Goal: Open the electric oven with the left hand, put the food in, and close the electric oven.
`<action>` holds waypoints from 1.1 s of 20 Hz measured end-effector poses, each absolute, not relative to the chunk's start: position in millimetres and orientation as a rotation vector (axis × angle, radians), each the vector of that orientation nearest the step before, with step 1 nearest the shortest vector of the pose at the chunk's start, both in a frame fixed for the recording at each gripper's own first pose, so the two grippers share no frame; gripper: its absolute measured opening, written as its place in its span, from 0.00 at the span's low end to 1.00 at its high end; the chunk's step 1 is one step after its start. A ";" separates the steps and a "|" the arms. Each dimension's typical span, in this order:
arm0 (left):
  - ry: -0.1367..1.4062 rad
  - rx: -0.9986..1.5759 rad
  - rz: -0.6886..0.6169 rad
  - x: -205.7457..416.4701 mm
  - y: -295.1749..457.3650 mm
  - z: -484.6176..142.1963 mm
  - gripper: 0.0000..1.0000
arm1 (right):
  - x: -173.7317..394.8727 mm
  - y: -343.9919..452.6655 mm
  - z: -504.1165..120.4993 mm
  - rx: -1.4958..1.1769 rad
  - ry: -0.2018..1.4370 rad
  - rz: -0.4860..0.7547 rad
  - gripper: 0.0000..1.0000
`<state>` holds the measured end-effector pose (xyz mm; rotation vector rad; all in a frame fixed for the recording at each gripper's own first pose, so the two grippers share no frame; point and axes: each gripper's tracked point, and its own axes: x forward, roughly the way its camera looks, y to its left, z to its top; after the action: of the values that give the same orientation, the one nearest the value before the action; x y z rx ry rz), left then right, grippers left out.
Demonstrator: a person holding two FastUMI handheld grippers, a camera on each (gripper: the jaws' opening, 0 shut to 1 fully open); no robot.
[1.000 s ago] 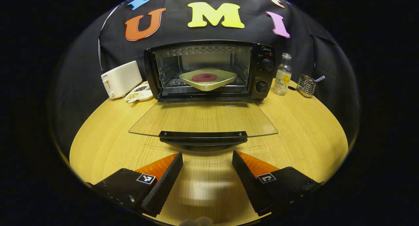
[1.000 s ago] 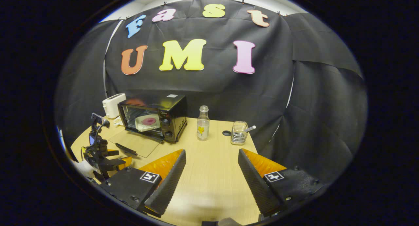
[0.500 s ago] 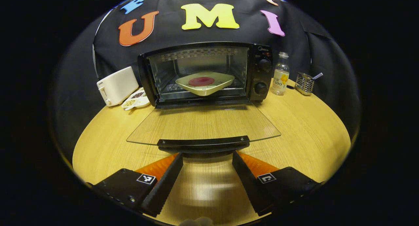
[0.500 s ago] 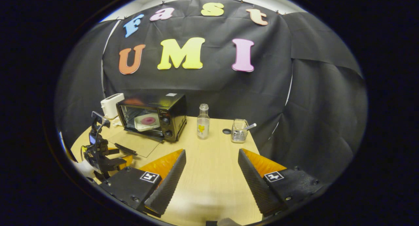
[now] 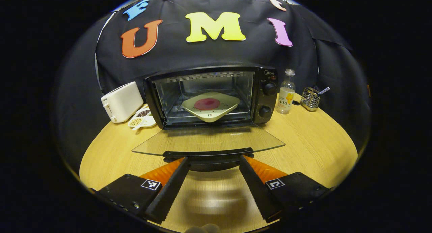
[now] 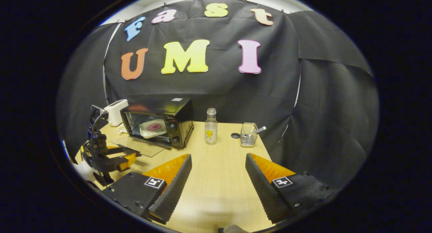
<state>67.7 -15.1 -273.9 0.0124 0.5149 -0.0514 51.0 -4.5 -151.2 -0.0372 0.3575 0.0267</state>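
Observation:
The black electric oven stands at the back of the table, its glass door hanging down and tilted a little upward. Inside, a pale square plate carries a round red piece of food on the rack. My left gripper is open, its fingertips right at the door's black handle, which spans the gap between them. In the right gripper view my right gripper is open over bare table, well to the right of the oven. The left gripper sits by the door there.
A white toaster and a divided dish of grains stand left of the oven. A clear bottle and a wire holder stand to its right. The wooden table has free room at front right.
My left gripper has moved forward to the door handle and risen. The glass door has lifted from lying flat to a slight upward tilt. The right gripper has hardly moved.

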 end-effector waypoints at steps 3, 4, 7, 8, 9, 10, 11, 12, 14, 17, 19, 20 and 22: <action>0.496 -0.001 -0.047 73.8 -14.1 -260.2 0.97 | 54.7 -1.9 -150.9 -0.035 0.357 0.033 0.96; 0.485 -0.003 -0.045 77.9 -12.7 -253.7 0.97 | 55.9 -1.2 -149.0 -0.036 0.355 0.036 0.96; 0.446 -0.003 -0.036 89.5 -11.1 -232.0 0.97 | 59.2 -0.9 -149.0 -0.040 0.351 0.040 0.96; 0.429 -0.001 -0.035 95.2 -9.8 -224.4 0.97 | 59.9 -0.5 -149.9 -0.036 0.353 0.041 0.96; 0.421 -0.001 -0.033 99.9 -9.3 -218.0 0.98 | 60.5 -1.1 -151.4 -0.031 0.355 0.040 0.96; 0.410 0.004 -0.033 105.5 -8.2 -212.0 0.98 | 61.4 -1.3 -151.1 -0.025 0.353 0.041 0.96; 0.398 0.014 -0.036 111.3 -8.8 -203.7 0.98 | 62.0 -2.3 -151.2 -0.020 0.352 0.038 0.97; 0.384 0.025 -0.041 120.0 -8.3 -197.4 0.99 | 61.7 -3.0 -150.0 -0.016 0.351 0.037 0.97; 0.366 0.022 -0.035 134.3 -6.3 -185.4 0.98 | 63.2 -5.9 -147.2 -0.009 0.339 0.032 0.96; 0.362 0.010 -0.020 145.4 -3.5 -179.2 0.97 | 61.8 -9.9 -141.7 0.000 0.326 0.025 1.00; 0.365 0.008 -0.019 146.5 -3.8 -181.8 0.97 | 60.8 -11.8 -137.7 -0.003 0.318 0.023 0.96; 0.366 0.017 -0.013 146.4 -2.2 -183.1 0.97 | 60.2 -13.1 -136.5 -0.004 0.315 0.023 0.96; 0.362 0.016 -0.012 145.8 -3.4 -183.4 0.97 | 58.7 -14.2 -134.8 -0.003 0.312 0.022 0.96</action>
<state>145.8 -3.4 -183.4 0.0161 0.3617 -0.0117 58.7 -14.2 -134.8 -0.0031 0.3121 0.0221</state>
